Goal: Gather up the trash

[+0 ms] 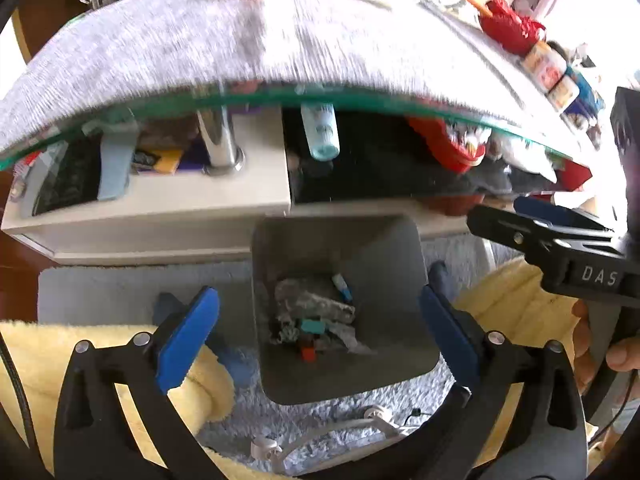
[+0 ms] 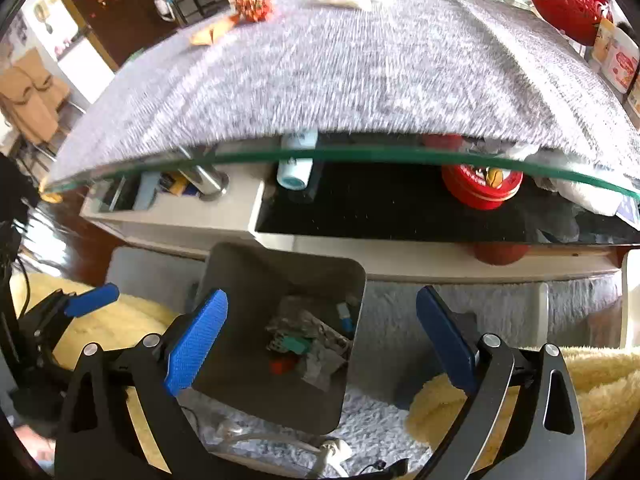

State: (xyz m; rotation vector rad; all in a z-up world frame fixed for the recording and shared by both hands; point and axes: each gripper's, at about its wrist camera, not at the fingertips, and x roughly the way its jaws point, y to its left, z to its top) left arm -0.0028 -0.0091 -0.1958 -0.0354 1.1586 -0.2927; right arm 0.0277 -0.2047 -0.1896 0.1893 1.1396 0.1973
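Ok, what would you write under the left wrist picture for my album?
Open left gripper above the grey bin of trash, beside the glass table.

We see the left gripper (image 1: 318, 336) pointing steeply down, its two blue pads (image 1: 187, 340) standing wide apart with nothing between them. The right gripper (image 2: 320, 340) points down in the same way, jaws also wide, nothing pressed by its pads (image 2: 196, 344). In the left wrist view, fingers of a hand (image 1: 612, 344) wrap the right gripper's black body at the right edge
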